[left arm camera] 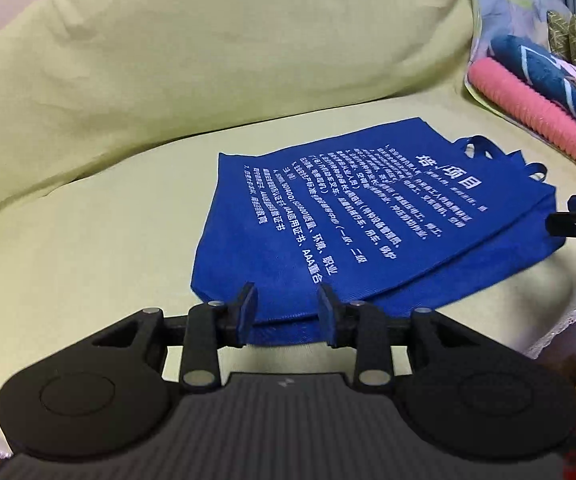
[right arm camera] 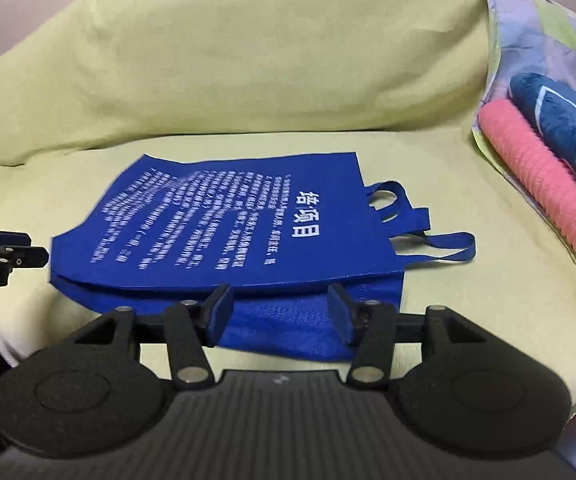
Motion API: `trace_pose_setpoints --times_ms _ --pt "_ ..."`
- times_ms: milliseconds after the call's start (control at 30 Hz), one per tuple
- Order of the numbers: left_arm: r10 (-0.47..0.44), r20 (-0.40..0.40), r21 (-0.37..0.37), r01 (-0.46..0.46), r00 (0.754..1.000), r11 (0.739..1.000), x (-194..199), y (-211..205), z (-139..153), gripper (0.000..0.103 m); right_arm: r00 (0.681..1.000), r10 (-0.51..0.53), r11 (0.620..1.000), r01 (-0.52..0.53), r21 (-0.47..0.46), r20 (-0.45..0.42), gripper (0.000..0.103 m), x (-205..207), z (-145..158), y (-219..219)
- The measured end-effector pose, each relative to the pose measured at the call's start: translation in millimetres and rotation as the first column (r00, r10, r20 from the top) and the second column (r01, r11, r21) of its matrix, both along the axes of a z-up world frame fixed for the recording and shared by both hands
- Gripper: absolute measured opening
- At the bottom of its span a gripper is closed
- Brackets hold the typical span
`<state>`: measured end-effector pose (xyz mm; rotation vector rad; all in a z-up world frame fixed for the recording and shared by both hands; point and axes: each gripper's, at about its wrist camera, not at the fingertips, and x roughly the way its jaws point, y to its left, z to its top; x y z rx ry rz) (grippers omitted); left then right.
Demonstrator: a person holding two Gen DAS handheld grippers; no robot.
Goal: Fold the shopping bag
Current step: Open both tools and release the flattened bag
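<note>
The blue shopping bag (left arm camera: 327, 216) bears white Chinese print — "AAA" legible; the left tool (right arm camera: 4, 256) reads "Robot.AI".

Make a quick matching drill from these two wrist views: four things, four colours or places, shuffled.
Things:
1. shopping bag
2. bag handles
3. knitted roll
4. sofa cover

Descriptions:
A. pink, at the right edge
B. pale green, under everything
C. blue with white print, lying flat
D. blue loops sticking out on the bag's right side

Pairs: 1-C, 2-D, 3-A, 4-B
</note>
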<state>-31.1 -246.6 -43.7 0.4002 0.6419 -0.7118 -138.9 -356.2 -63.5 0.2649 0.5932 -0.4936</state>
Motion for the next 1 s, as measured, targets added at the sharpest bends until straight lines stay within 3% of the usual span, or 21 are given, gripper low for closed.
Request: trace_pose_setpoints --times_ms 367,767,1000 --pt "0.057 -0.039 -0.071 -0.06 0.998 0.996 -17 19 36 0.052 0.997 -0.053 0.998 0.054 -0.021 0.06 0.06 -30 37 27" --pt "0.006 -0.013 -0.033 -0.006 1.0 0.999 -44 9 46 0.058 0.978 -0.153 0.988 0.151 0.025 0.143 0.065 -58 86 42" --pt "-0.005 0.022 -0.038 0.006 1.0 0.999 -62 4 57 0.065 0.979 -0.12 0.993 0.119 0.015 0.166 0.072 -66 93 57"
